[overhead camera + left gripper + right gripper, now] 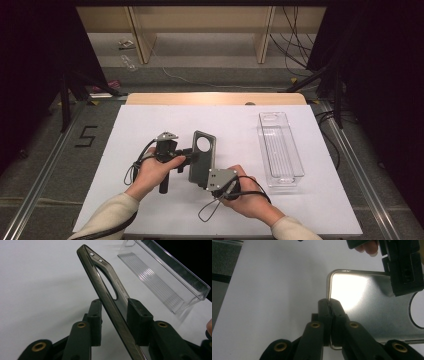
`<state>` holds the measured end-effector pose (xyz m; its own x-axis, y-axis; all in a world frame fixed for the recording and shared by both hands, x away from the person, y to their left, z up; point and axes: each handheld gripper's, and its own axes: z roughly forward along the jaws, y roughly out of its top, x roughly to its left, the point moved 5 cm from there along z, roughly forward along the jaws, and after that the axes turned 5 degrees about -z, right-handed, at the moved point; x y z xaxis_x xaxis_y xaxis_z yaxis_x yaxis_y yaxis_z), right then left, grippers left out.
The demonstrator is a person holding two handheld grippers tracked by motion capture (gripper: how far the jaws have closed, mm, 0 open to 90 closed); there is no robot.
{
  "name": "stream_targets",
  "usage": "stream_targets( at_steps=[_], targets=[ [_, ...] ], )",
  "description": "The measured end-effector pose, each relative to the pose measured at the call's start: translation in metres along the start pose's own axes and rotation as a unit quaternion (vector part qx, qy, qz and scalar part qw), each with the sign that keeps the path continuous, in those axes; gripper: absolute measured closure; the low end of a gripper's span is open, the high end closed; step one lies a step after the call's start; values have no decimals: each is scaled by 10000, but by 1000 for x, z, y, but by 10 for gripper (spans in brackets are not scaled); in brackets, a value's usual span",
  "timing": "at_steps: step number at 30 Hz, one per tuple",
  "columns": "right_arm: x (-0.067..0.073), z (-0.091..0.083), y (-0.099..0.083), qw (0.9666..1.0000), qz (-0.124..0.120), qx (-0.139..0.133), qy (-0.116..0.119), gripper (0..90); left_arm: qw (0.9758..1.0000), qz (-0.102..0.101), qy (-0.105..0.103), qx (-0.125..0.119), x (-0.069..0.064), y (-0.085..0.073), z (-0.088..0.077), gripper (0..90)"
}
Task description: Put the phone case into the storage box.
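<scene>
A dark, see-through phone case (202, 160) (107, 297) (367, 307) with a round camera hole is held up off the white table (150, 125), between the two hands. My right gripper (204, 184) (331, 307) is shut on the case's near edge, close to a corner. My left gripper (192, 157) (115, 322) reaches in from the left, and its jaws straddle the case's long side. The case runs slantwise between the pads (138, 320), with a slim gap showing at the other pad. The left gripper's jaws also show at the case's far edge in the right gripper view.
A clear, long plastic tray (263, 145) (160, 282) lies on the right half of the table, lengthwise away from me. Floor, cables and wooden shelving lie beyond the table's far edge.
</scene>
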<state>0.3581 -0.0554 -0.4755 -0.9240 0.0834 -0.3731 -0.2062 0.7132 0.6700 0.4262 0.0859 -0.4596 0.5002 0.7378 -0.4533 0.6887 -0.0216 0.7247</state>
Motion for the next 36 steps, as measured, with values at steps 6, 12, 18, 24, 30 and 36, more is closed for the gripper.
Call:
stream_targets(
  at_steps=[6, 12, 18, 24, 30, 36],
  targets=[
    [2, 2, -1, 10000, -24, 38, 31, 894, 9998, -161, -89, -1, -1, 0, -1, 692],
    [2, 4, 0, 9999, -114, 50, 9, 895, 9995, -270, -155, -62, -6, 2, -4, 737],
    [3, 6, -2, 9999, -133, 87, -19, 895, 9992, -194, -249, -229, -13, 2, -4, 776],
    [4, 8, -4, 9997, -153, 158, -51, 886, 9986, 41, -372, -386, -24, 1, -4, 809],
    [-3, 5, -3, 9993, 173, -109, -326, 680, 9973, 353, -310, -558, -25, 2, -6, 812],
    [-15, 0, -6, 9924, 848, -435, -775, 403, 9961, 495, -195, -705, -21, 3, -7, 811]
  ],
)
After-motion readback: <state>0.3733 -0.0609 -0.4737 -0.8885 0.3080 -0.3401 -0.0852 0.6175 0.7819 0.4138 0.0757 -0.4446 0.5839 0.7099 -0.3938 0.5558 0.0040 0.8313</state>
